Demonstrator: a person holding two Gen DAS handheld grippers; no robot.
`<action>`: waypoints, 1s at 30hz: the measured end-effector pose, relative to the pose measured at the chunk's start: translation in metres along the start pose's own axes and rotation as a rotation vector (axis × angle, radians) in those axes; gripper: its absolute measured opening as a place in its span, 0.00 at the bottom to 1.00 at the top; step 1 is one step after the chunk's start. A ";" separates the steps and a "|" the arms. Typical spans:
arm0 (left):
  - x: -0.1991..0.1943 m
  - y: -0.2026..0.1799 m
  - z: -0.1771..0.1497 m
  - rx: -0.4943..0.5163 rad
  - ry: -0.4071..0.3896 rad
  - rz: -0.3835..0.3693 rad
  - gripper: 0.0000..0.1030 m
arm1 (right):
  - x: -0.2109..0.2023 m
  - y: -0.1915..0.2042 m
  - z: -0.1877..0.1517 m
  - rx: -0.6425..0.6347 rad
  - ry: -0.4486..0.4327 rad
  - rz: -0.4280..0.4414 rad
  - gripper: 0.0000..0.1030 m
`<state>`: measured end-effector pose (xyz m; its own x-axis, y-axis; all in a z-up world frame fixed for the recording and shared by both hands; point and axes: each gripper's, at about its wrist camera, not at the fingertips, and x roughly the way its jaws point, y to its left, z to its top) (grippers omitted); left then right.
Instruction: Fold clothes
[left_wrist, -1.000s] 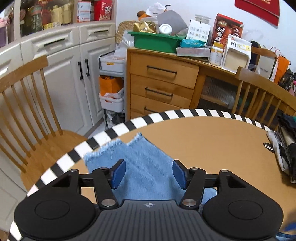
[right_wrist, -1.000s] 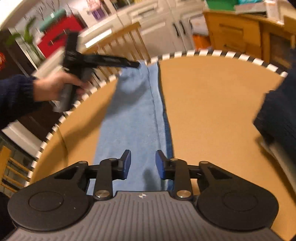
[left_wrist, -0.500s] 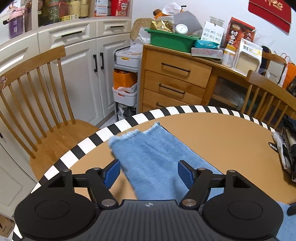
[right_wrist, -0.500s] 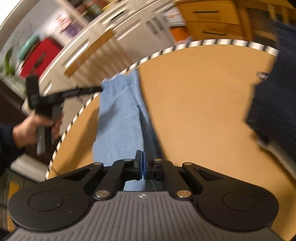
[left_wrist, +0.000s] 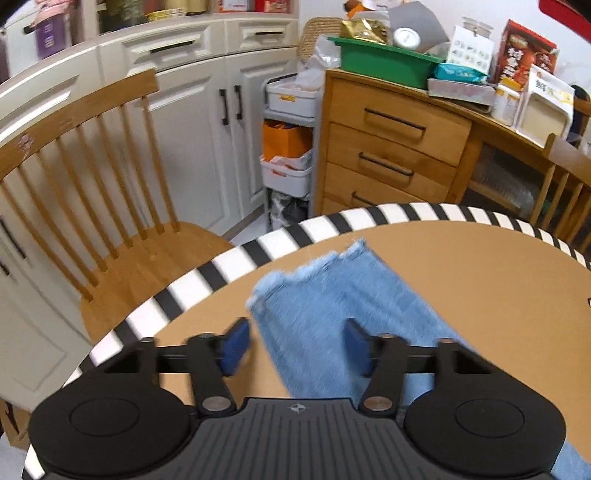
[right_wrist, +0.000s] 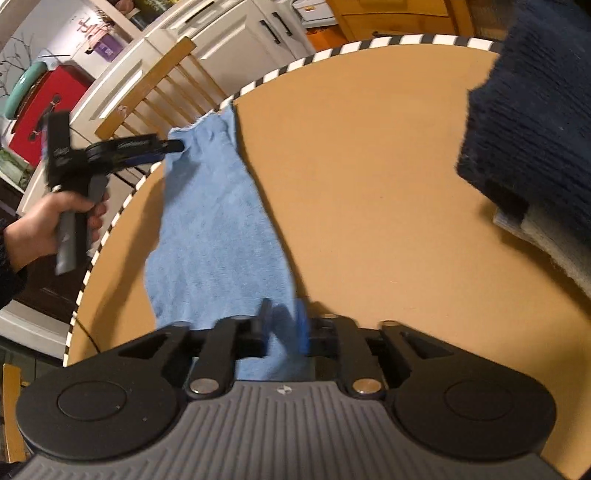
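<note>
Jeans (left_wrist: 343, 306): on the table (left_wrist: 480, 273), a long strip running from the frayed hem by the striped rim back toward the right claw.
Long axis: rim end to near end, one claw at each.
Left claw (left_wrist: 293, 345): wide open, holding nothing; hem just ahead, cloth edge between the pads; nearer the hem.
Right claw (right_wrist: 282, 326): jaws a narrow gap apart with denim between; firm hold or not, cannot tell.
Look: pale blue, flat, doubled lengthwise, ragged hem.
Sweater (right_wrist: 532, 110): dark, well right of the jeans.
</note>
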<state>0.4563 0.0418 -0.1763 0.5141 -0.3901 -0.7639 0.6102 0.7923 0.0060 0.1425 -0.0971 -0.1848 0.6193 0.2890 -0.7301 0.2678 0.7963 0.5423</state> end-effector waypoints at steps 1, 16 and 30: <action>0.003 -0.002 0.003 0.010 0.002 -0.005 0.38 | 0.000 0.004 -0.002 -0.013 0.002 0.007 0.44; 0.011 -0.044 0.002 0.218 -0.106 0.154 0.17 | -0.024 0.037 -0.030 -0.180 -0.075 -0.190 0.67; 0.018 0.016 0.010 -0.100 0.033 0.262 0.67 | -0.049 0.032 -0.053 -0.163 -0.103 -0.165 0.71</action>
<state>0.4815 0.0428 -0.1832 0.6255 -0.1518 -0.7653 0.3955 0.9072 0.1433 0.0814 -0.0577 -0.1539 0.6508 0.0987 -0.7528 0.2542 0.9059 0.3386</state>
